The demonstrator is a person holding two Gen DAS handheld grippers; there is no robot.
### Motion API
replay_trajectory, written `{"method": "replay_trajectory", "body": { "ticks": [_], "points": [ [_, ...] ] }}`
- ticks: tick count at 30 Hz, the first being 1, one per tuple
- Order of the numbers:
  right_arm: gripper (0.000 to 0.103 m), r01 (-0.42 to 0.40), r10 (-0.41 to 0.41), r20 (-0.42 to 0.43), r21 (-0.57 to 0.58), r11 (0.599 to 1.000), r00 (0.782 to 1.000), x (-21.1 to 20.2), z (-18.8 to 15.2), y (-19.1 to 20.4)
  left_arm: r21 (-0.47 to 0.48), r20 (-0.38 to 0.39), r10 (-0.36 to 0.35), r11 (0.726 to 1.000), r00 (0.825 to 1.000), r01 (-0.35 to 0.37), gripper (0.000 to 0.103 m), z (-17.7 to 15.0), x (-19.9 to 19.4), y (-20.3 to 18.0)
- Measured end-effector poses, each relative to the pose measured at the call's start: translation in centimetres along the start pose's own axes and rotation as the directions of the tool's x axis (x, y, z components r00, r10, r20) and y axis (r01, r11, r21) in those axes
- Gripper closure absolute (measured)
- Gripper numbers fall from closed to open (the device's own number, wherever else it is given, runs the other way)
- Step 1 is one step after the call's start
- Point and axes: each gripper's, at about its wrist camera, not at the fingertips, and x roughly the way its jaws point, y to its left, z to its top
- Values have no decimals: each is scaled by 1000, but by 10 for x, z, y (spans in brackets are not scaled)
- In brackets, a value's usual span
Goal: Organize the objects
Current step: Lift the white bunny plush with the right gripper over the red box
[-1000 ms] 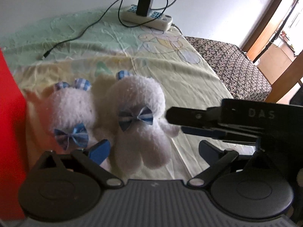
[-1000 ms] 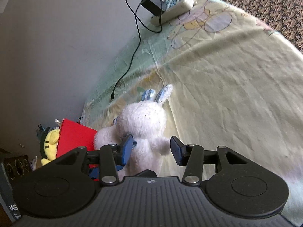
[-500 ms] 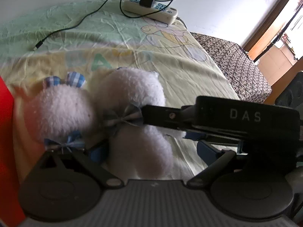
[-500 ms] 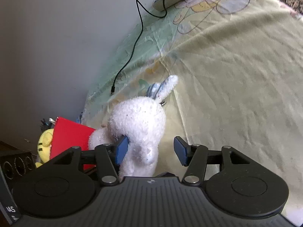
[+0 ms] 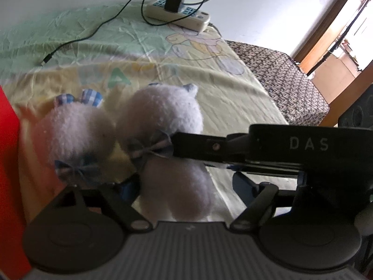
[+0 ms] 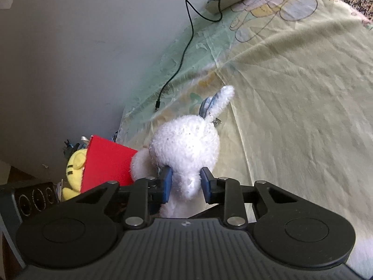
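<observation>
Two white plush bunnies with blue checked bows lie side by side on the bed sheet. The right bunny [image 5: 163, 140] sits between the fingers of my left gripper [image 5: 186, 184], which is open around its lower body. My right gripper [image 6: 186, 183] reaches in from the right and is shut on this bunny [image 6: 186, 144] at the neck. Its finger shows in the left wrist view [image 5: 198, 144] across the bow. The left bunny [image 5: 74, 130] lies next to a red box [image 5: 9, 163].
A white power strip [image 5: 177, 15] with a black charger and cable lies at the far edge by the wall. The red box [image 6: 107, 161] and a yellow plush [image 6: 74, 170] stand at the left. A patterned seat [image 5: 279, 79] is beyond the sheet's right edge.
My right gripper has closed its jaws on the right bunny's neck. My left gripper has moved forward, so the bunny's body now lies between its open fingers.
</observation>
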Motion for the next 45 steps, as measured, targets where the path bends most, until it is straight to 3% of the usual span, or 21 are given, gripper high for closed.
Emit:
{"method": "replay_trajectory", "body": {
  "ticks": [11,23,33,45],
  "points": [
    [74,6,-3,32,-82,997,999,-29,-25,27,32,38,-21,999,999,20,22,-22,-37,-22],
    [74,-23,24,5,-200,980,1000,-43,-57,63,38,83,12,999,997,-15,22,-53,-85,-26],
    [74,-94,92,-21,-266,959,996,-40,-81,98,21,144,57,998,988,-61,22,-76,-129,-12],
    [73,-140,167,64,-302,943,984,-30,-104,156,65,248,25,997,968,-42,22,-79,-193,27]
  ]
}}
